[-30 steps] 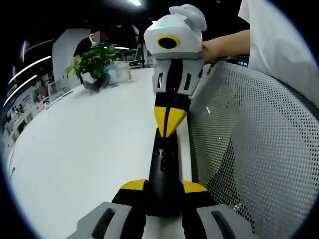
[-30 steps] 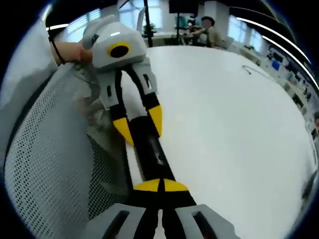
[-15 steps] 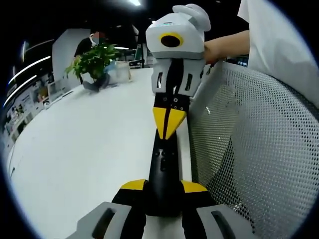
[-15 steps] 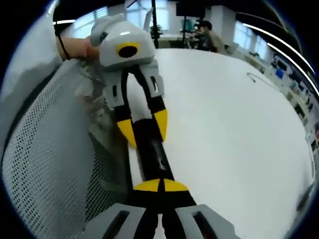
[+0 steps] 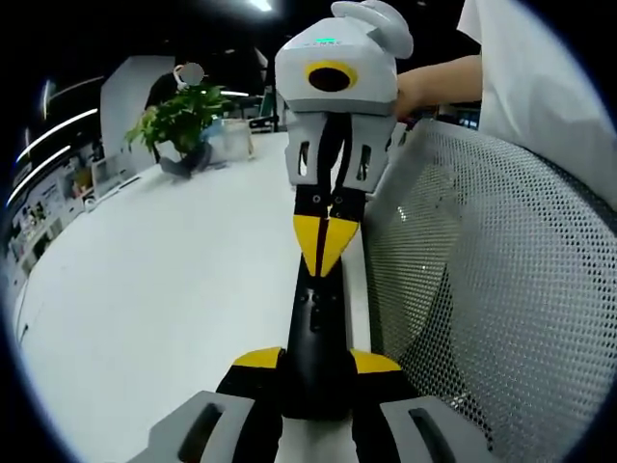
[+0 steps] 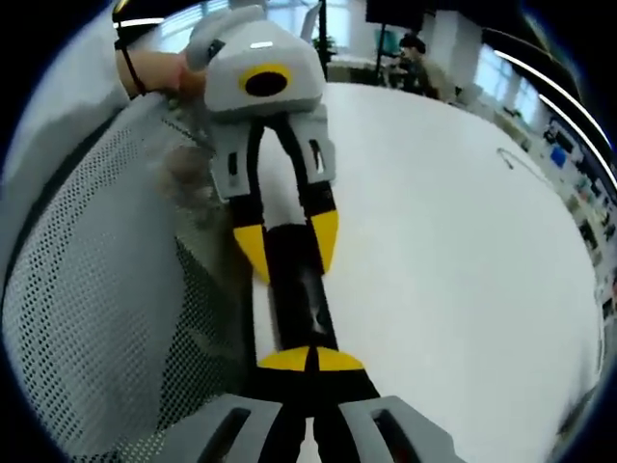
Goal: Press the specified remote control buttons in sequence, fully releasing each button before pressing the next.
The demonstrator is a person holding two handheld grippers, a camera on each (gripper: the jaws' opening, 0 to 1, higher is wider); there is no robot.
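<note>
left gripper view: potted plant (image 5: 180,118) far off on the white bench (image 5: 145,289); the left tongs (image 5: 315,371) pinch the near end of the black remote control (image 5: 316,323), which lies along the bench edge. the right tongs (image 5: 324,253), tips pressed together, point down onto its far end. mesh chair back (image 5: 482,289) stands just beside.

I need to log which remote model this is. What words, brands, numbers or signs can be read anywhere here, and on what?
None can be read.
Slim black remote control: its buttons show as small dark bumps, with no readable marks.
White and yellow right gripper: a yellow ring and a green light, no text.
Shelves at the white table's far left: coloured items too blurred to read.
</note>
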